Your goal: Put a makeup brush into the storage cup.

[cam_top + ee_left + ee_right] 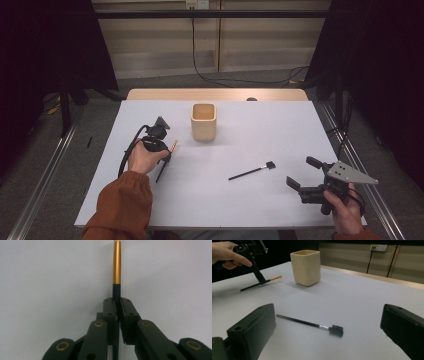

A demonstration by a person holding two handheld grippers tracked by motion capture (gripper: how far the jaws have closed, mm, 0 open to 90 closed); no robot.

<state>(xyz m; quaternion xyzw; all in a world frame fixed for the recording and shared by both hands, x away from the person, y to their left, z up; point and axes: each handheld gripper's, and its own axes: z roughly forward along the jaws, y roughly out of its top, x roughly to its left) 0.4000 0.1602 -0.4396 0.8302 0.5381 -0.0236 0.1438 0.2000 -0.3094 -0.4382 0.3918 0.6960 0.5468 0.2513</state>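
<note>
Gold-banded brush point(116, 270), left of centre in the high view, is being clamped by our left tool point(167, 152); right tool point(303, 175) gaping empty. We are lifting it level toward the cup point(203, 121).

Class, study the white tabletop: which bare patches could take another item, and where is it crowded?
Free: the near middle between the left gripper and the black brush; the far right corner beyond the beige cup; the far left corner. Crowded: around the left gripper, shut on the gold-tipped brush, and the near right corner where the open right gripper hovers.
</note>
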